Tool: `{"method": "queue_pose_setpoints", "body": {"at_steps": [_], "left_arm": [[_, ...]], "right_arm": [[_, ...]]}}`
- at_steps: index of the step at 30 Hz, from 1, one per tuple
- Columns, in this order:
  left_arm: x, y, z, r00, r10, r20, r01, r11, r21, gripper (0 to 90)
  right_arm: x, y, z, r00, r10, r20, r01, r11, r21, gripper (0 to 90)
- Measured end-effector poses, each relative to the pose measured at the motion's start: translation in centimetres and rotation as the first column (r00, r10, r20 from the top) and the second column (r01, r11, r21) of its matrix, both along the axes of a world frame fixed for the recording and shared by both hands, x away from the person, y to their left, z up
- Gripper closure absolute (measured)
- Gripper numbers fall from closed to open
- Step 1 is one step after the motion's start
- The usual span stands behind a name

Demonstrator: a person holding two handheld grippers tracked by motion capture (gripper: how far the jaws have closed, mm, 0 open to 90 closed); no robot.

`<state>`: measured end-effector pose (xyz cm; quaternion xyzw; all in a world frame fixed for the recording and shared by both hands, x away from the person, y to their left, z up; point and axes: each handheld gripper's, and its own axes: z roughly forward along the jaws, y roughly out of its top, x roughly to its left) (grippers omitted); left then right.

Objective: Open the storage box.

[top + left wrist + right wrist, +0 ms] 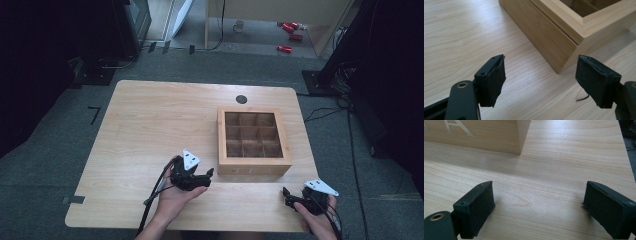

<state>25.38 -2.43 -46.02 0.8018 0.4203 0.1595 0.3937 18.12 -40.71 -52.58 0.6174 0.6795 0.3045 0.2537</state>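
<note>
The left claw point(209, 178) sits near the tabletop's point(150, 130) near edge, held in a hand point(175, 197) that comes up from below, with its cable trailing back toward that edge. Its jaws point right, toward the near left corner of the wooden compartment box point(254, 167). In the left gripper view that corner stands just ahead of the left claw point(540, 77), between the two black pads and apart from both; the jaws are released, with only bare wood grain between them. A thin seam runs along the side wall of the wooden compartment box point(544, 30) below its rim, and part of an open compartment shows at the top.

The box stands on the right half of the tabletop, closer to the right edge than the left, its near wall a little way in from the near edge. Its inside is split by dividers into a grid of square cells, three across and three deep. A small dark round hole point(241, 99) lies in the tabletop just beyond the box's far wall.

The right claw point(286, 196) rests near the near right corner of the tabletop, jaws pointing left. In the right gripper view the right claw point(537, 208) stands released over bare tabletop, with the near right corner of the box point(499, 137) ahead and apart from it, pale lettering showing on that wall.
</note>
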Motion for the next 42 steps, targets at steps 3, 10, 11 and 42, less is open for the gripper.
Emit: {"method": "queue_pose_setpoints", "body": {"at_steps": [3, 10, 11, 42], "left_arm": [[-0.1, -0.6, -0.1, 0.9999, -0.014, 0.002, 0.014, 0.9999, -0.002, 27.1], [-0.2, -1.8, -0.2, 0.9988, -0.048, 0.006, 0.048, 0.9988, 0.0, 33.6], [-0.2, -2.1, -0.2, 0.9984, -0.056, 0.004, 0.056, 0.9984, -0.001, 35.5], [0.7, -4.0, -1.4, 0.9962, -0.078, -0.038, 0.077, 0.9964, -0.035, 58.5]], "right_arm": [[0.0, 0.0, 0.0, 1.0, 0.002, 0.0, -0.002, 1.0, 0.0, 9.2], [0.1, 0.0, 0.0, 1.0, 0.005, 0.0, -0.005, 1.0, -0.002, 8.9], [0.1, 0.0, 0.0, 1.0, 0.004, 0.0, -0.004, 1.0, -0.003, 8.9], [2.3, 2.0, 5.1, 0.9912, 0.078, 0.107, -0.09, 0.9893, 0.115, 12.6]]}}
